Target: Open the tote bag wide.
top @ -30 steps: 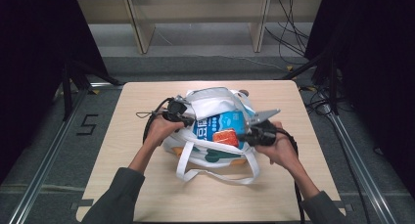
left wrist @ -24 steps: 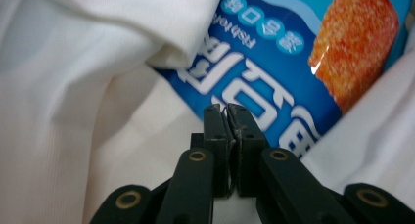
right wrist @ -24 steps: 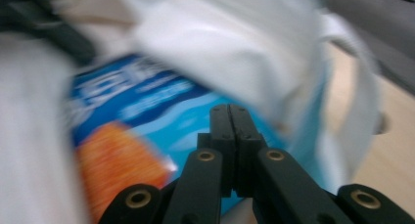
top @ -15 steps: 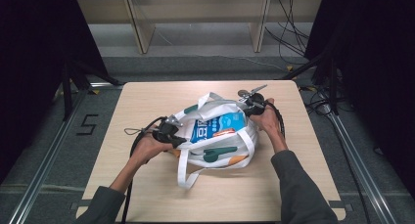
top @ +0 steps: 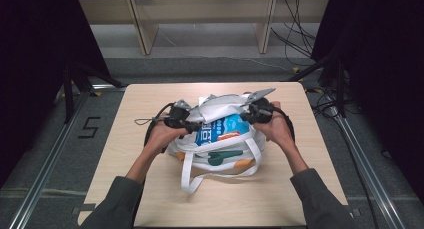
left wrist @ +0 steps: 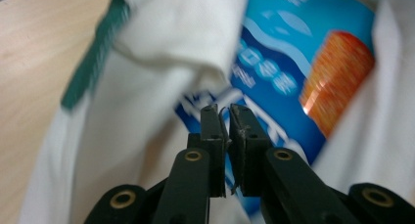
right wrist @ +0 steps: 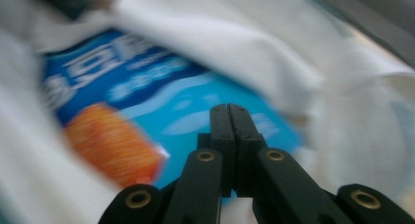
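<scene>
On the pale wooden table (top: 150, 199) a soft white cloth tote bag with green and orange prints (top: 220, 156) is lying near the middle, a little toward the far edge, with a glossy blue snack packet showing an orange picture (top: 222, 129) sitting in its open mouth. At the bag's left rim the left gripper (top: 192, 125) is working against the cloth; in the left gripper view its black jaws are standing almost together with a thin slit between them, having just been opening a touch, and nothing I can make out is sitting between the pads, with the white cloth (left wrist: 161, 53) and the blue packet (left wrist: 293, 43) lying just beyond the tips. Moving across, the bag is looking limp and light, folding wherever it is pushed, so I judge that it is going to sag and slide rather than hold shape; the hemmed rim of the mouth or the long white straps (top: 190, 176) trailing toward the person are looking like the surest places to pinch. The packet is probably slick and crinkly, light, and easily crushed, best taken by its sealed edge. On the right side the right gripper (top: 246, 115) is sitting at the bag's far right rim, its jaws pressed fully together on nothing that I can see, with the packet (right wrist: 195, 101) and cloth (right wrist: 235, 43) blurred just ahead of the tips.
</scene>
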Demonstrator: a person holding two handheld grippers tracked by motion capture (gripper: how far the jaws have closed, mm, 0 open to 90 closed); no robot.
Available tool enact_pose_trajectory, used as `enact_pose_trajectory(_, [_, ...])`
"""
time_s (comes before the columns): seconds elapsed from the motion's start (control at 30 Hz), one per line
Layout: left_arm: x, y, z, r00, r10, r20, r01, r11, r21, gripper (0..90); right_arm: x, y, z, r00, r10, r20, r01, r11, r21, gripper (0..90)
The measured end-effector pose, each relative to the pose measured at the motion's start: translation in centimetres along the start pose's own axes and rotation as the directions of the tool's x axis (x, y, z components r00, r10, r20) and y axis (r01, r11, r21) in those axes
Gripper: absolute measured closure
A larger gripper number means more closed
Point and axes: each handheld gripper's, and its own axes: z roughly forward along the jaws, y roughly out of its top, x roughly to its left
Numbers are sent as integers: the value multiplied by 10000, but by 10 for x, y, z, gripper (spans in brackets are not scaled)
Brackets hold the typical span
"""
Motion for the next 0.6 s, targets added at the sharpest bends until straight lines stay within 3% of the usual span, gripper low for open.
enact_pose_trajectory(0.07, [10, 12, 13, 9981, -122, -605, 141, 9994, 310, 855, 16, -5, -2, 9987, -455, -232, 464, 9981, 415, 900])
enact_pose_trajectory(0.1, [17, 15, 19, 9952, -263, -937, 323, 9975, 623, 867, 21, -9, -2, 9976, -689, 4, 688, 9961, 561, 900])
enact_pose_trajectory(0.17, [30, 19, 27, 9899, -816, -1157, 911, 9926, 798, 880, 31, -18, -6, 9972, -562, -490, 584, 9972, 467, 900])
enact_pose_trajectory(0.2, [35, 19, 30, 9843, -942, -1491, 1074, 9908, 826, 884, 33, -22, -10, 9954, -663, -686, 704, 9958, 584, 900])
enact_pose_trajectory(0.27, [36, 19, 33, 9696, -393, -2414, 637, 9935, 942, 892, 40, -34, -12, 9899, -800, -1172, 909, 9917, 908, 900])
enact_pose_trajectory(0.3, [38, 19, 34, 9666, -169, -2559, 448, 9936, 1038, 893, 42, -41, -12, 9878, -738, -1369, 900, 9891, 1163, 900])
enact_pose_trajectory(0.33, [43, 15, 36, 9630, -331, -2673, 606, 9936, 952, 894, 43, -46, -11, 9862, -738, -1485, 939, 9866, 1333, 900])
enact_pose_trajectory(0.4, [51, 7, 39, 9566, -1120, -2692, 1322, 9895, 581, 895, 48, -59, -5, 9857, -592, -1577, 824, 9860, 1451, 900])
enact_pose_trajectory(0.5, [49, 9, 36, 9576, -1164, -2634, 1358, 9891, 567, 893, 49, -59, -8, 9868, -677, -1473, 869, 9880, 1277, 900])
enact_pose_trajectory(0.6, [36, 9, 17, 9809, -688, -1821, 756, 9967, 303, 854, 47, -53, -14, 9890, -703, -1304, 801, 9942, 716, 900])
